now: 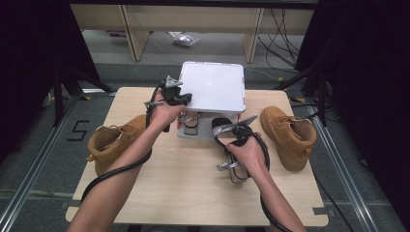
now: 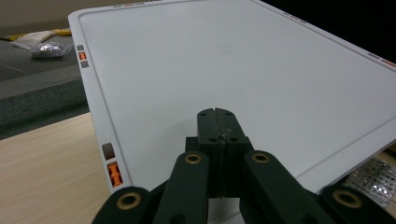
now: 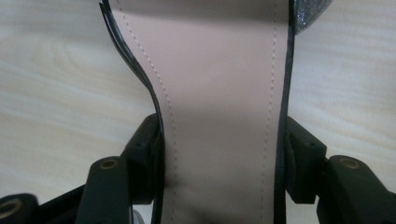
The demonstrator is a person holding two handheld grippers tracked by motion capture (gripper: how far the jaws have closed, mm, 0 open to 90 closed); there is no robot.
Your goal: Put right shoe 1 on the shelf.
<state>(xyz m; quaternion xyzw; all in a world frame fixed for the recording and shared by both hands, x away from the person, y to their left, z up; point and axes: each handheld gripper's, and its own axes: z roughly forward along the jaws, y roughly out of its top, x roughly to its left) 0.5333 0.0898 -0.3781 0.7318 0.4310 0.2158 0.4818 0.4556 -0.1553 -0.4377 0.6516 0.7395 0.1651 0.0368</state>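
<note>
A white box lid [image 1: 212, 87] [image 2: 233, 70] lies over a grey box base [image 1: 193, 133] at the table's far middle. My left gripper [image 1: 176, 94] [image 2: 217, 122] is shut, with nothing between its fingers, and its tips are over the lid's near left part. My right gripper [image 1: 231, 137] [image 3: 224, 158] is shut across the narrow waist of a black sandal [image 1: 235, 174] [image 3: 219, 93] with a pink insole, just above the table in front of the box. A second sandal [image 1: 192, 121] lies in the box under the lid, and its silver strap [image 2: 373, 179] peeks out.
Two tan boots stand on the wooden table [image 1: 183, 193]: the left boot [image 1: 113, 142] by my left forearm, the right boot [image 1: 287, 135] to the right of my right hand. Black cables trail from both grippers. Beyond the table are table legs and floor cables.
</note>
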